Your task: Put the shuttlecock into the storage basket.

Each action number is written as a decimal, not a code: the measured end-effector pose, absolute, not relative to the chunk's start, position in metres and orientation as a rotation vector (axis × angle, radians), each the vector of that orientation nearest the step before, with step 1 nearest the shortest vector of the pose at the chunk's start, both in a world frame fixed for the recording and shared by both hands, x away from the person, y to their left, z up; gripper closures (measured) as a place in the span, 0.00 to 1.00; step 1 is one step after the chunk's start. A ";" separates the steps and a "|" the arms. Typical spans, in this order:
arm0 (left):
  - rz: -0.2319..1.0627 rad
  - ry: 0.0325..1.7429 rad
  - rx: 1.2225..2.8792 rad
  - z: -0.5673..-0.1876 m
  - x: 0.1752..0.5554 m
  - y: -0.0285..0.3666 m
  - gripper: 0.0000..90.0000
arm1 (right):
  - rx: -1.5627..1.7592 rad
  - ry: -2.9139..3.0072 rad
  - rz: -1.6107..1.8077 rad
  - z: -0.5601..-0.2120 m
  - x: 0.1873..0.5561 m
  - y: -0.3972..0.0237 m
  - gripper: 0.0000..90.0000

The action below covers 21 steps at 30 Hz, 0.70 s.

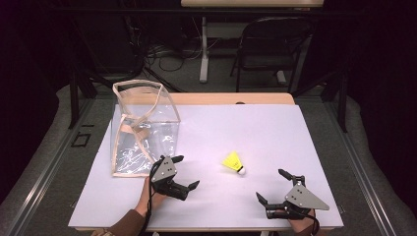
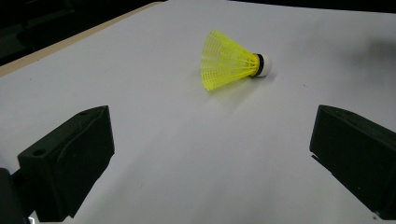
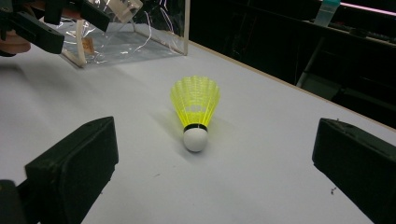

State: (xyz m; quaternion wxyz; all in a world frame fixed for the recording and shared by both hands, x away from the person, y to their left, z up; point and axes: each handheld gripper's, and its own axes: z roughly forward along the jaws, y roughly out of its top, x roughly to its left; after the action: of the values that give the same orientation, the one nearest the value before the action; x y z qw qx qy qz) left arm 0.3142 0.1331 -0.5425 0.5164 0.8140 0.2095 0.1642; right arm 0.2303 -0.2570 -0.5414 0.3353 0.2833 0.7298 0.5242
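Ahead of both grippers' wide-open jaws, yellow shuttlecock [image 1: 234, 162] is lying untouched; right gripper [image 1: 268, 186] is lining up. Next: advance, close on cork.

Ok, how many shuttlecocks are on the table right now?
1. The yellow shuttlecock lies on its side on the white table, between the left tongs and the right tongs, right of the clear bag. The bag looks empty, though its glare could hide something.

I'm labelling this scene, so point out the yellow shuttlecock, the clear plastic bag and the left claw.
yellow shuttlecock [image 3: 195, 102], right gripper view, on its yellow skirt.
clear plastic bag [image 1: 142, 137], high view, on its front wall.
left claw [image 1: 188, 171], high view, midway between its fingertips.
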 end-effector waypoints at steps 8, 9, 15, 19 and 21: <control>0.369 0.487 1.977 -0.541 0.320 0.128 0.00 | 0.739 1.909 1.361 -0.542 0.231 -0.257 0.00; 0.366 0.486 1.975 -0.541 0.320 0.127 0.00 | 0.739 1.909 1.361 -0.542 0.231 -0.257 0.00; 0.354 0.469 1.992 -0.540 0.324 0.122 0.00 | 0.741 1.909 1.360 -0.542 0.231 -0.257 0.00; 0.349 0.462 1.995 -0.538 0.327 0.119 0.00 | 0.745 1.912 1.358 -0.542 0.231 -0.257 0.00; 0.341 0.456 1.999 -0.537 0.329 0.118 0.00 | 0.744 1.912 1.358 -0.542 0.231 -0.257 0.00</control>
State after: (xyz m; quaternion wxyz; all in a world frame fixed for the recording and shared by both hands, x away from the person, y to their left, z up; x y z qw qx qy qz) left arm 0.3287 0.1179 -0.5373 0.5068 0.8291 0.1890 0.1415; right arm 0.2311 -0.2568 -0.5420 0.3341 0.2852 0.7324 0.5202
